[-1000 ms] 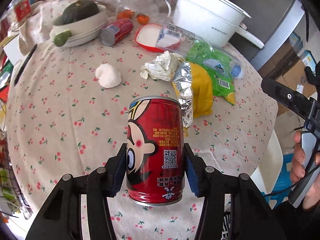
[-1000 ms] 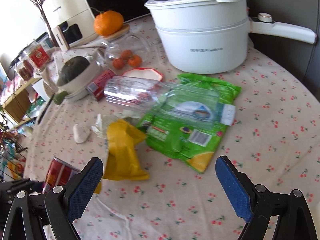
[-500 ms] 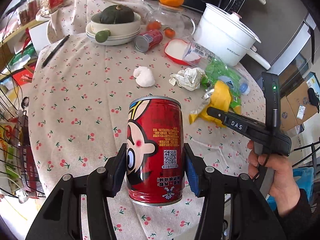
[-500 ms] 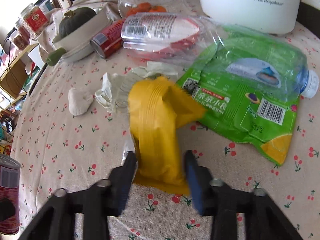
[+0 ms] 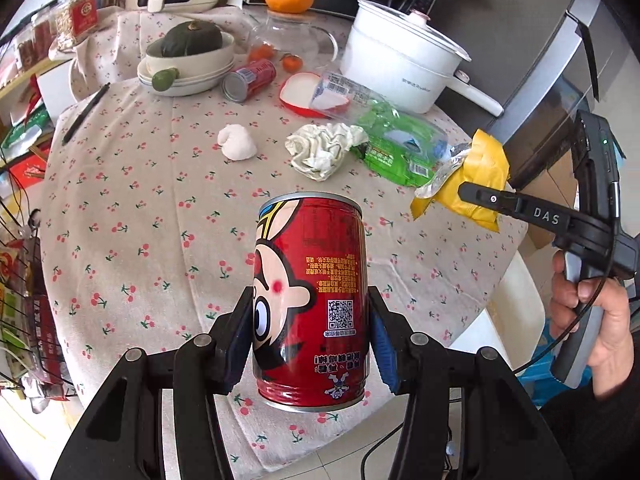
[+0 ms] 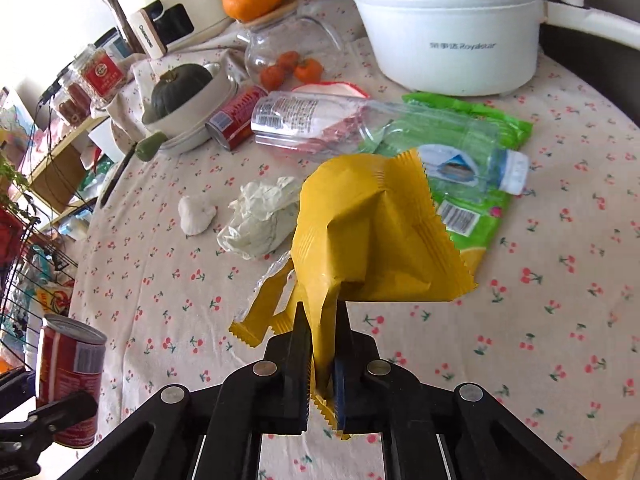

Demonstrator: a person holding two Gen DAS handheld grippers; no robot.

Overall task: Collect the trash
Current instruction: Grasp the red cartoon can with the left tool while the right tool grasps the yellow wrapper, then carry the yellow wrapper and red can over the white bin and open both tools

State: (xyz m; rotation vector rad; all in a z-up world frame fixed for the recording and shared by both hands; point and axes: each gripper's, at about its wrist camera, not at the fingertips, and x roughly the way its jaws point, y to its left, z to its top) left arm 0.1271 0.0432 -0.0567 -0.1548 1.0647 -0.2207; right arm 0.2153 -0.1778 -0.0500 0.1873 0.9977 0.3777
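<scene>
Above the cluttered table [image 5: 132, 184], your left gripper [image 5: 310, 332] clamps the red can [image 5: 310, 300]. Your right gripper [image 6: 322, 344] has just closed, pinching the yellow wrapper [image 6: 372, 236], lifted clear. Keep both grips firm while carrying.

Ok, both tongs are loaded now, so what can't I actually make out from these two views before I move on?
- Trash bin: in neither view, so no drop spot shows.
- Red can in the left tongs: far side hidden by the can itself in the left wrist view.
- Yellow wrapper in the right tongs: in the right wrist view it covers the tablecloth behind it.
- Clear bottle: whether it is empty is unclear.
</scene>
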